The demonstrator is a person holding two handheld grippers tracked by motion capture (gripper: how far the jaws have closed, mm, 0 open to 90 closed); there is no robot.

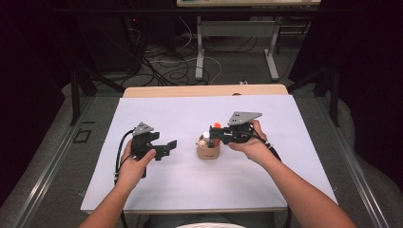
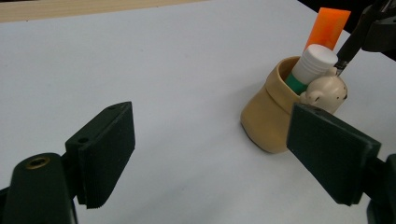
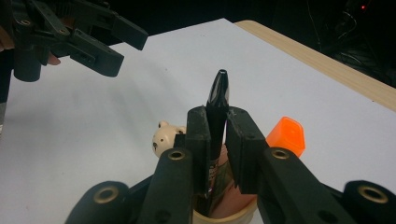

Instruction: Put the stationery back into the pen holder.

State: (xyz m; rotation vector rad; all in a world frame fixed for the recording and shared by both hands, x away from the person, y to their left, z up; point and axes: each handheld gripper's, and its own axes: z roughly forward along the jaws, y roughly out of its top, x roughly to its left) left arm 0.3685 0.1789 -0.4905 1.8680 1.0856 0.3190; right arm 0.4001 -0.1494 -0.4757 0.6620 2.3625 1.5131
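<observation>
A tan pen holder [image 1: 208,152] with a small bear figure [image 2: 327,88] on its front stands mid-table. In it are an orange tube [image 2: 327,28] and a green stick with a white cap [image 2: 315,60]. My right gripper [image 1: 211,134] hovers just over the holder [image 3: 219,217], shut on a black pen [image 3: 218,91] whose lower end reaches into the holder. The pen [image 2: 348,46] slants up to the right in the left gripper view. My left gripper [image 1: 166,145] is open and holds nothing, a short way left of the holder [image 2: 266,112] and pointing at it.
A white sheet [image 1: 190,114] covers the table, with a wooden edge [image 1: 204,90] along its far side. Beyond it are desk legs and loose cables [image 1: 171,66] on the floor. The left gripper [image 3: 107,42] shows at upper left in the right gripper view.
</observation>
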